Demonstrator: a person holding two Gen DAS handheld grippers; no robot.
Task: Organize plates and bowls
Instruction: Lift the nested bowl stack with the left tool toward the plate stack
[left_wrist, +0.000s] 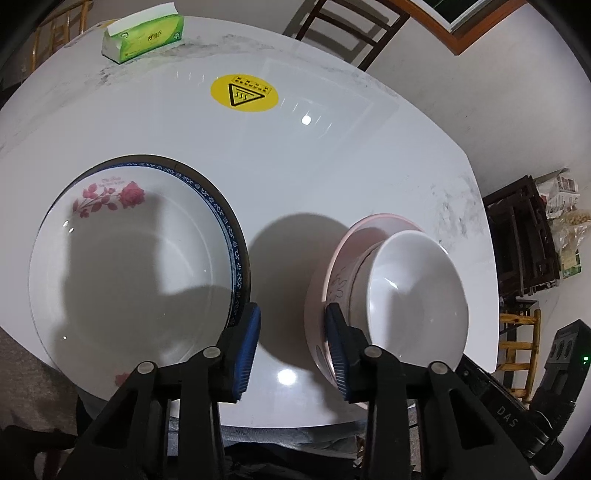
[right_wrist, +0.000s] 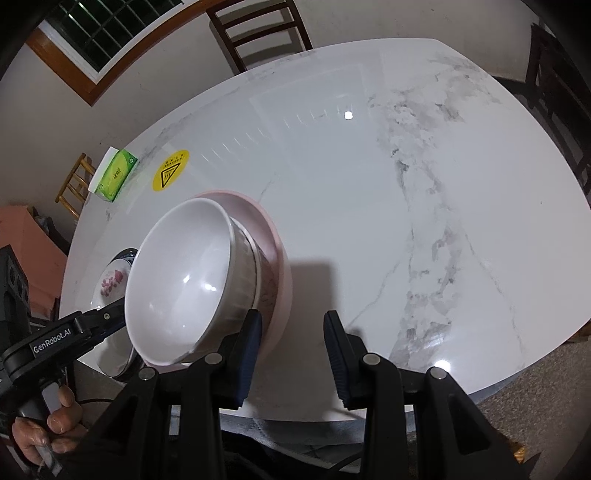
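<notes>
Bowls: white bowl (left_wrist: 417, 291) sits nested in a patterned bowl (left_wrist: 341, 280), both on a pink plate (left_wrist: 384, 221), at 3 o'clock of the left gripper (left_wrist: 291, 347). Left gripper's jaws stand apart w/ only bare desk (left_wrist: 332, 147) between them; its right pad is just beside the patterned bowl, contact can't be told. Right gripper (right_wrist: 293, 354) also apart, nothing between, its left pad next to the pink plate's rim. At 9 o'clock of the left gripper, a rose-print plate (left_wrist: 129, 273) lies on a blue-rimmed plate (left_wrist: 236, 254). Farther out: yellow warning sticker (left_wrist: 243, 92), then green tissue pack (left_wrist: 144, 33) at 11 o'clock.
</notes>
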